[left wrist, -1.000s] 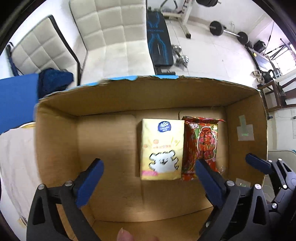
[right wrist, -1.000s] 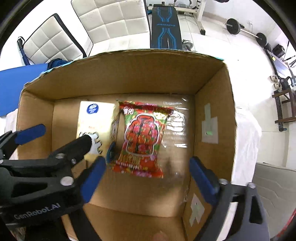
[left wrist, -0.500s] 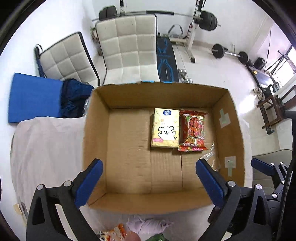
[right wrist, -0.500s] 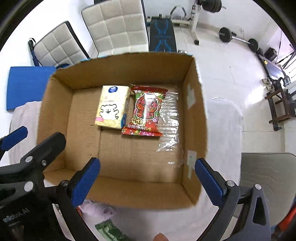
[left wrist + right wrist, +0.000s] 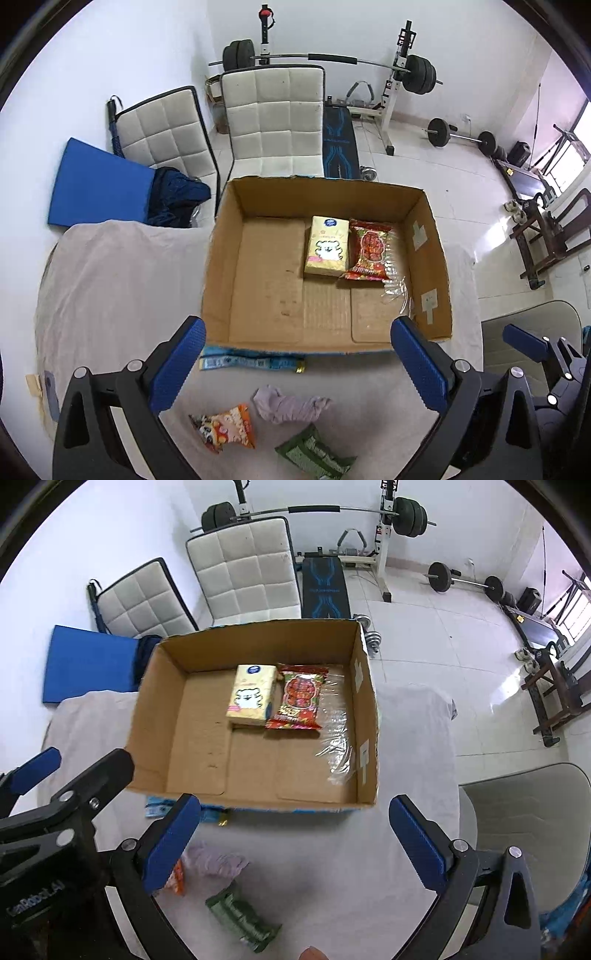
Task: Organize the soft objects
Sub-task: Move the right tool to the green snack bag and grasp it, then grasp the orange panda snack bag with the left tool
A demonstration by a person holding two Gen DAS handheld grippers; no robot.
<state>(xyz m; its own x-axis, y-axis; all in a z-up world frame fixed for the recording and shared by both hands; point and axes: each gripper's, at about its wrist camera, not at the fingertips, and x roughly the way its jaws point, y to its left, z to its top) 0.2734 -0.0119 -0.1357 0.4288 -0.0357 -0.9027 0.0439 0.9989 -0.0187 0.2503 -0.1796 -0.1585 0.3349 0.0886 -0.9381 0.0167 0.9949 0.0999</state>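
A table [image 5: 110, 280] draped in a pale cloth carries an open cardboard box [image 5: 221, 258], which stands toward its far side. Inside the box, against the far wall and toward the right, a yellow tissue pack [image 5: 327, 246] printed with a white bear and a round blue logo lies flat, touching a red snack bag [image 5: 369, 250] on its right. The writing on both is too small to read. A crumpled sheet of clear plastic [image 5: 338, 738] lies along the box's right wall.

The left gripper [image 5: 299, 373] and the right gripper [image 5: 299, 843] both hang over the near part of the table with their blue-padded jaws spread wide and nothing between them. The side of the left gripper, seen from the right wrist, bears the lettering "GenRobot.AI".

On the cloth in front of the box lie the remaining soft things: a crumpled lilac cloth [image 5: 291, 408], possibly a sock; an orange snack packet [image 5: 225, 432] to its left; and a green packet [image 5: 314, 452] nearest the cameras. A thin blue strip-shaped packet [image 5: 251, 363] lies just beside the box's near wall, partly tucked under it.
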